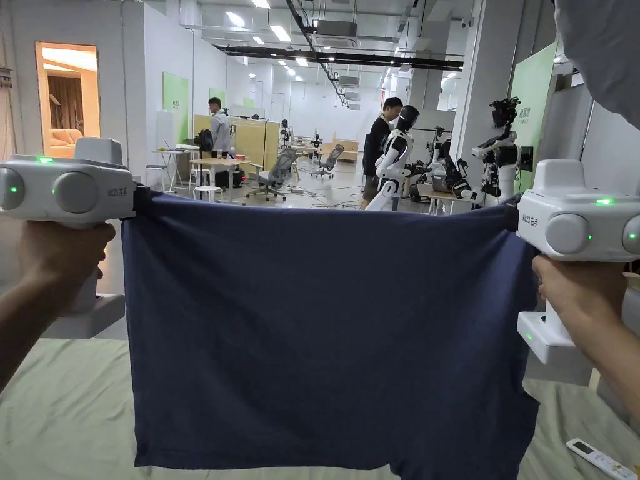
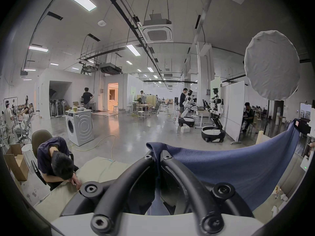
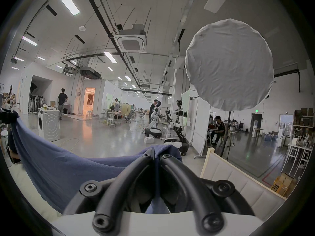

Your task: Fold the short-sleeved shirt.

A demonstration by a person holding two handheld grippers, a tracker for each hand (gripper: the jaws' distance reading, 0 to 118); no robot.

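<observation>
My left gripper [image 2: 157, 156] and right gripper [image 3: 156, 155], fingers clamped on corners, stretch the navy cotton short-sleeved shirt [image 1: 325, 337] taut, flattening it for folding.

Navy shirt [image 1: 325, 337]: soft matt knit cloth, fine weave up close, a bit creased; left gripper [image 2: 157, 156] and right gripper [image 3: 156, 155]: matt black rubbery-looking jaws with dark hex bolts, smooth white plastic shells with a slight sheen; pale green bed cover [image 1: 69, 406]: matt, wrinkly cloth; floor [image 2: 129, 134]: polished, glossy, reflecting the lights; round diffuser [image 3: 228, 64]: crinkled white fabric; washing machine [image 2: 79, 127]: smooth white casing; cardboard box [image 2: 16, 163]: plain brown, matt.
</observation>
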